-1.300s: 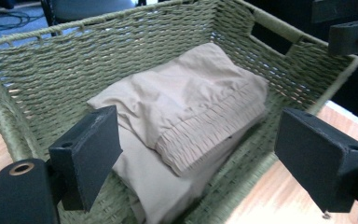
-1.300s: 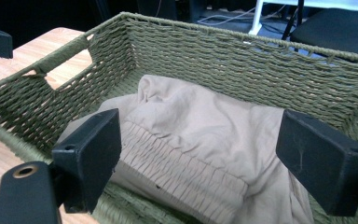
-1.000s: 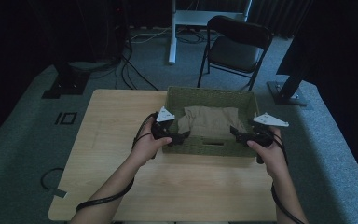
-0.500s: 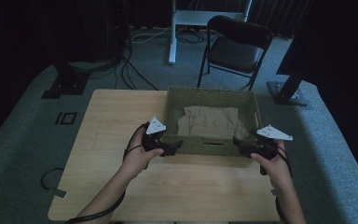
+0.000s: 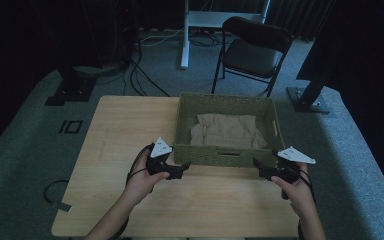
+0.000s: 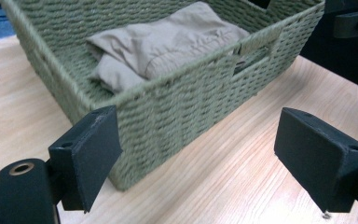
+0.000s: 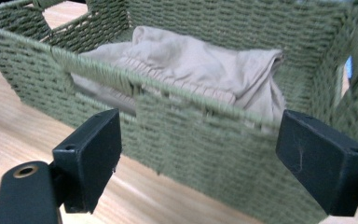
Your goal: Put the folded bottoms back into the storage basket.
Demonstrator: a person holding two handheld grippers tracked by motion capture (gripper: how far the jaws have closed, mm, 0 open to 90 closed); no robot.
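Wooden table (image 5: pixel 130 130), green basket (image 5: pixel 225 152) seemingly just beyond both spread tongs (image 5: pixel 182 167) (image 5: pixel 257 165), empty

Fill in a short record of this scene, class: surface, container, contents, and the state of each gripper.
surface: wooden table
container: green woven basket, standing on the table's far right part
contents: beige folded cloth, inside the basket
left gripper: open, empty, near the basket's front left corner
right gripper: open, empty, near the front right corner
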